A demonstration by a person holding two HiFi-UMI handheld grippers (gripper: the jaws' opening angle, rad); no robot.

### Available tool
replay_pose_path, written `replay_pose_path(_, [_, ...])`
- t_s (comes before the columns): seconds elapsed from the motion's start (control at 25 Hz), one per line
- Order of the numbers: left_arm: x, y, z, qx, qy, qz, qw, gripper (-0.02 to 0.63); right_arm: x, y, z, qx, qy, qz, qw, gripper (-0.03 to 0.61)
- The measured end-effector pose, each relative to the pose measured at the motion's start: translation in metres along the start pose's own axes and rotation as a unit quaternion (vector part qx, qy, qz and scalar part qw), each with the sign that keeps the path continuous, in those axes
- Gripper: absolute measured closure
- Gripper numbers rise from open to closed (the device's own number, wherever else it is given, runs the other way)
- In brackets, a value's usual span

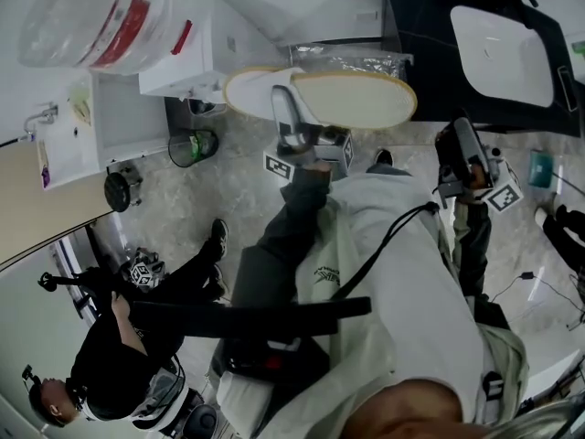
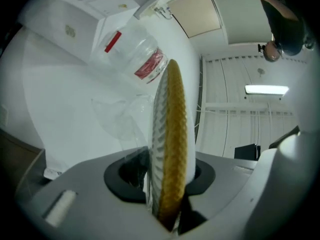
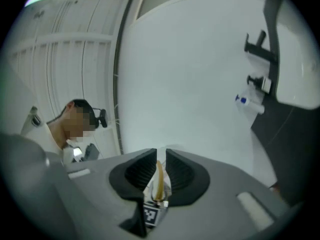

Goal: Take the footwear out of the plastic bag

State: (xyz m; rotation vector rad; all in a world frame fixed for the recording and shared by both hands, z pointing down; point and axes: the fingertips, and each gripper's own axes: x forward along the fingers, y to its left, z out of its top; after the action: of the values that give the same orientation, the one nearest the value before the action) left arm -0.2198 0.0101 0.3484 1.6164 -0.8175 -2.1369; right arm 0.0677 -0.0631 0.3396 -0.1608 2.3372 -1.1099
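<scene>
Head view, entry one: left gripper [image 1: 288, 122] [image 2: 165, 176], jaws clamped on the pair of slippers [image 1: 352, 99] [image 2: 172, 149], white with tan woven edging, held edge-on between its pads above the marbled floor [image 1: 238, 190]; entry two: clear plastic bag [image 1: 91, 26] [image 2: 135, 54] with red labels, which I see well apart from the slippers, by the white cabinet [image 1: 215, 39]; entry three: right gripper [image 1: 460, 140] [image 3: 160, 166], jaws a narrow slit apart, gripping nothing.
</scene>
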Motion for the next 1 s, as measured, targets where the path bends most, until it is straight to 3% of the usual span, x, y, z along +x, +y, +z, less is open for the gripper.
replay_pose_path(0.12, [0.004,-0.003,0.006,0.039,0.013,0.01,0.9991,0.505,-0.008,-0.013,0.006,-0.091,0.034,-0.08,0.992,0.529])
replay_pose_path(0.24, [0.002,-0.002,0.011,0.037,-0.002,0.017,0.9992,0.505,-0.004,-0.022,-0.001,-0.146,0.064,-0.132,0.978,0.529])
replay_pose_path(0.52, [-0.004,0.005,-0.003,0.016,-0.003,0.04,0.9991,0.505,0.027,0.003,-0.022,-0.154,0.073,-0.087,0.981,0.518])
replay_pose_path(0.72, [-0.012,0.008,-0.004,0.018,-0.007,0.055,0.9983,0.505,0.027,0.002,-0.038,-0.196,0.118,-0.107,0.968,0.52])
replay_pose_path(1.0, [-0.022,0.01,-0.001,0.015,-0.02,0.065,0.9976,0.505,0.019,-0.006,-0.058,-0.156,0.115,-0.135,0.972,0.534])
